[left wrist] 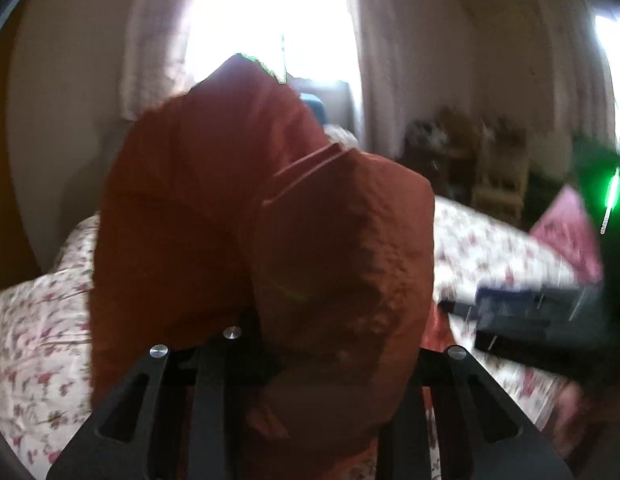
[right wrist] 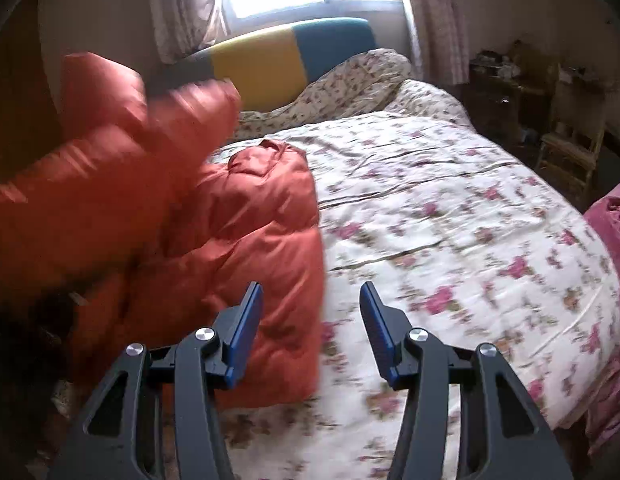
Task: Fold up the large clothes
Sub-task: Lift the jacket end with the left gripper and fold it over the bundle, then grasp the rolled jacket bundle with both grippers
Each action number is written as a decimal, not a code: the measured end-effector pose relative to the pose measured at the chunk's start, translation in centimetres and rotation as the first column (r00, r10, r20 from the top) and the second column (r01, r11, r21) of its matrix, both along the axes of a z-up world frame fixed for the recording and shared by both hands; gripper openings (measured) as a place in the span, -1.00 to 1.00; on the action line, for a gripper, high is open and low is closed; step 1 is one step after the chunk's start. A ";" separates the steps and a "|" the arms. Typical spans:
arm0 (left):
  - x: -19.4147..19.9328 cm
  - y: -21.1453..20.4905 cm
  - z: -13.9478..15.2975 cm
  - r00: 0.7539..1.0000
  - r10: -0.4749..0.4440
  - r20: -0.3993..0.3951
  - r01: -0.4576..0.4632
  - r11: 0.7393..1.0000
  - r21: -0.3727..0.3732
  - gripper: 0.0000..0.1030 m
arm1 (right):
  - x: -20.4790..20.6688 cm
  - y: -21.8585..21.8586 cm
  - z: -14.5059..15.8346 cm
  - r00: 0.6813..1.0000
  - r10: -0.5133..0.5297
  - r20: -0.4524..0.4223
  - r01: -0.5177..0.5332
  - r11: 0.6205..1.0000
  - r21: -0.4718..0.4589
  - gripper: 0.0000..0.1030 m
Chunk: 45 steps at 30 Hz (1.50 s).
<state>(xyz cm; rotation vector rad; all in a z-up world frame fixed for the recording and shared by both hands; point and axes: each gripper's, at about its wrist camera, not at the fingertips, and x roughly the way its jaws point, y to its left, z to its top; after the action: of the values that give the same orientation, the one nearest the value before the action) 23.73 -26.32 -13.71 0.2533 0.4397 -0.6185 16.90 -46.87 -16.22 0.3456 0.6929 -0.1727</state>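
1. We see the orange jacket (left wrist: 265, 248) bunched over our left gripper (left wrist: 305, 356), raised above the bed (left wrist: 41, 332); the cloth hides the fingertips, so we cannot tell how the jaws stand.
2. In the left wrist view the jacket fills the centre, in front of the window (left wrist: 269, 16).
3. Our right gripper (right wrist: 311, 332) hovers over the bed with its jaws wide apart and nothing between them.
4. In the right wrist view the jacket (right wrist: 213, 236) lies on the bed's left side, its right edge just behind the right gripper's left finger (right wrist: 245, 332).
5. A lifted, blurred part of the jacket hangs at upper left, near the headboard (right wrist: 285, 52).
6. A pink cloth (right wrist: 610, 236) lies at the bed's right edge.
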 end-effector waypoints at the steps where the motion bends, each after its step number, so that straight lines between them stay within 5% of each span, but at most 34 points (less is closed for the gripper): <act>1: 0.1 -0.9 -1.1 1.000 -0.024 -0.003 0.024 0.999 0.043 -0.48 | -0.3 -0.4 0.2 1.000 -0.009 0.005 0.009 1.000 0.011 -0.04; 9: -0.2 -2.9 -3.3 0.998 -0.067 0.014 0.065 0.990 0.124 -0.48 | -0.8 -0.8 3.3 0.985 0.095 0.145 -0.112 0.988 0.110 -0.02; 13: -0.6 -3.2 -3.0 0.997 -0.072 0.018 0.069 0.989 0.131 -0.41 | 1.9 1.4 2.8 0.986 0.160 0.041 -0.162 0.986 0.040 -0.06; 17: -2.4 -3.1 -2.6 0.996 -0.082 0.028 0.077 0.986 0.147 -0.36 | 3.6 0.9 -0.4 0.983 0.155 -0.101 -0.146 0.985 0.087 -0.06; 22: -4.0 -0.8 -2.2 0.989 -0.145 -0.003 0.143 0.978 0.149 -0.36 | 3.1 0.7 -2.2 0.981 0.128 -0.145 -0.119 0.990 0.070 -0.05; 27: -4.6 1.6 -1.0 0.980 -0.185 -0.080 0.192 0.977 0.096 -0.36 | 3.1 0.3 -3.5 0.981 0.110 -0.157 -0.098 0.992 0.080 -0.05; 31: -4.8 5.8 1.3 0.972 -0.209 -0.106 0.202 0.977 -0.071 -0.36 | 3.1 -0.6 -4.8 0.982 0.097 -0.164 -0.077 0.989 0.126 -0.05; 34: -4.0 8.4 2.5 0.985 -0.143 -0.095 0.130 0.983 -0.129 -0.36 | 3.0 -0.7 -4.8 0.983 0.093 -0.156 -0.071 0.987 0.143 -0.05; 37: 0.2 11.8 3.2 0.992 0.053 -0.116 -0.073 0.981 -0.177 -0.36 | 2.8 -0.5 -4.6 0.985 0.088 -0.151 -0.068 0.989 0.132 -0.05; 41: 6.2 14.8 3.0 0.943 0.240 -0.229 -0.292 0.928 -0.232 -0.36 | 2.5 -0.9 -4.3 0.990 0.083 -0.117 -0.065 0.987 0.148 -0.04; 45: 10.4 14.4 2.6 0.928 0.237 -0.289 -0.317 0.908 -0.274 -0.36 | 0.9 -1.5 -2.1 0.997 0.060 -0.040 -0.053 0.986 0.159 -0.05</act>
<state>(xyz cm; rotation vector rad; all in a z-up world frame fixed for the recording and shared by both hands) 34.10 -11.88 -11.07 -0.1970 0.5993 -0.4293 17.83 -48.35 -18.34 0.4745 0.7624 -0.0714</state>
